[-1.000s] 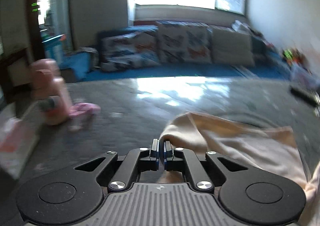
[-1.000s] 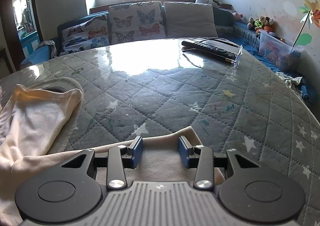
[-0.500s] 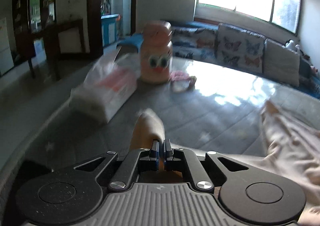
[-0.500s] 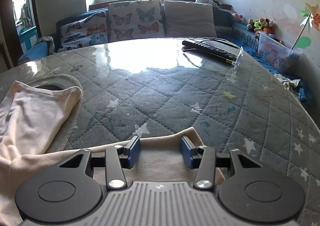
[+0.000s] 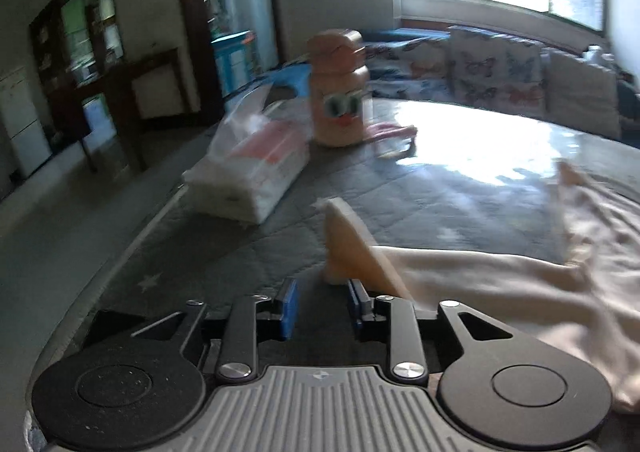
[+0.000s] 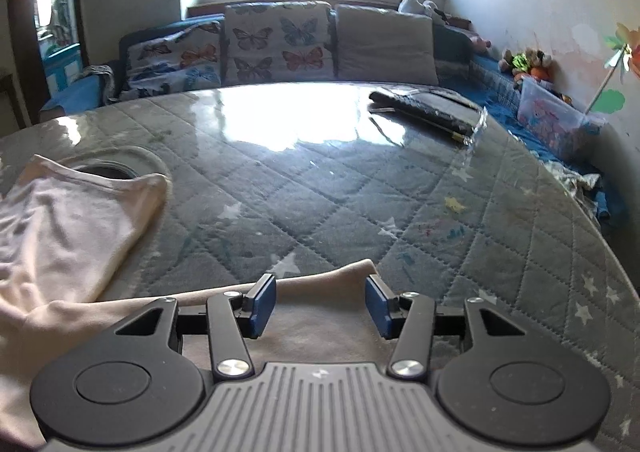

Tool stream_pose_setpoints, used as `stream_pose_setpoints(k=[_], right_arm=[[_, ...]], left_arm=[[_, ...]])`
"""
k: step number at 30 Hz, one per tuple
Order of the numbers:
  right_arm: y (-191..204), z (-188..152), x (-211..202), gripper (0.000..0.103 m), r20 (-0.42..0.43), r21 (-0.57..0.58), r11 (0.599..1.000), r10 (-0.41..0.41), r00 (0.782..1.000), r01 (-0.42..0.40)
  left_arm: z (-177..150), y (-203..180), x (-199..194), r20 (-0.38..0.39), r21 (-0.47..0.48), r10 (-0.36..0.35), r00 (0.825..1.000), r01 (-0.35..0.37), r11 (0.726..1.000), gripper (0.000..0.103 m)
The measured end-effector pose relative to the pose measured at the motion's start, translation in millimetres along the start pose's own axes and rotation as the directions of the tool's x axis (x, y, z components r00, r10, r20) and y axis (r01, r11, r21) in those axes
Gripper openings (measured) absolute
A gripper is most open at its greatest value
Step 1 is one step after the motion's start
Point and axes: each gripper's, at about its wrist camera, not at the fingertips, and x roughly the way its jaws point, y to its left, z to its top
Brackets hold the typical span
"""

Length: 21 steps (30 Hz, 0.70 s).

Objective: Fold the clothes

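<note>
The cream garment (image 5: 460,272) was spread over the quilted tabletop (image 6: 320,192). The left gripper (image 5: 322,302) jaws were opening, a raised corner just beside the right pad. The right gripper (image 6: 322,306) jaws were opening above a hem, gripping nothing.

Motion blur smears the garment (image 5: 500,272) and jar (image 5: 339,88).

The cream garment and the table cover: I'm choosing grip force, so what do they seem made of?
Cream garment: soft matte knit, probably cotton; it creases and drapes limply. Table cover: grey quilted fabric with stitched diamonds, apparently under glossy clear plastic, judging by the window glare.
</note>
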Motion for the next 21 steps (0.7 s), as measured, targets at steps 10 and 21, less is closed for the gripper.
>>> stream_pose_setpoints(k=[10, 21], right_arm=[[53.7, -15.8, -64.9, 0.054, -0.011, -0.221, 0.933, 0.288, 0.958, -0.283], [145.7, -61.4, -110.0, 0.057, -0.175, -0.552, 0.662, 0.503, 0.847, -0.507]], left_arm=[[-32.2, -83.6, -68.0, 0.016, 0.316, -0.385, 0.923, 0.36, 0.878, 0.043], [-69.8, -136.6, -90.9, -0.034, 0.588, -0.548, 0.836, 0.46, 0.666, 0.047]])
